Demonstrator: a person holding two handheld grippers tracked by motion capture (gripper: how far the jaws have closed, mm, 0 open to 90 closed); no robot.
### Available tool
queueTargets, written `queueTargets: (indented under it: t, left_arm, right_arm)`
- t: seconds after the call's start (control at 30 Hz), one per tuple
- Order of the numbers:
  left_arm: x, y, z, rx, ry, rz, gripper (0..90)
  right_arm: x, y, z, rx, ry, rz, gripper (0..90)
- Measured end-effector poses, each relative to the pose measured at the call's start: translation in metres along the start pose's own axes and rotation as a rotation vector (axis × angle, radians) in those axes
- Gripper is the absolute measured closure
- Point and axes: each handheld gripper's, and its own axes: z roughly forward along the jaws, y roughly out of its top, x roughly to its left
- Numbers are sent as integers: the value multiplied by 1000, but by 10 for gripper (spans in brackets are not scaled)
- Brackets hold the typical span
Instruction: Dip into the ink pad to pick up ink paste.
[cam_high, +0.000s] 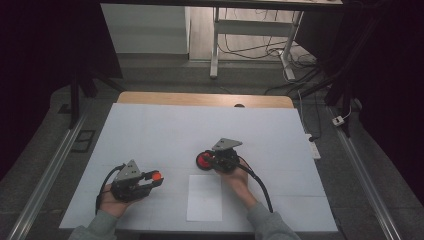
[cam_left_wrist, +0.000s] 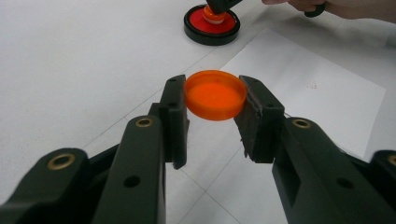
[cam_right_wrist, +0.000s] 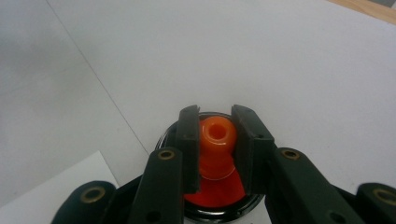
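The left hand-held gripper is clamped on a round orange plastic cap, the right hand-held gripper on the orange nozzle of a red-and-black round container near the surface's middle; the cap should be kept level and centred over that nozzle.

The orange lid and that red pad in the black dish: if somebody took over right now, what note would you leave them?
Left hand-held gripper: shut on the orange lid, held off the table.
Right hand-held gripper: shut on the orange stamp, which stands on the red ink pad.
The white sheet lies near the front edge, between the two hands, with no clear print on it.
Done: lid off, stamp on the pad.
Left, probably: press the stamp on the sheet, then put the lid back.
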Motion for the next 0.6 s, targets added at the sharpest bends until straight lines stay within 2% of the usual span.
queueTargets:
  t: [0.6]
  left_arm:
    - [0,0,0,0,2,-1,646]
  right_arm:
    - [1,-4,-1,-17,-5,-13,731]
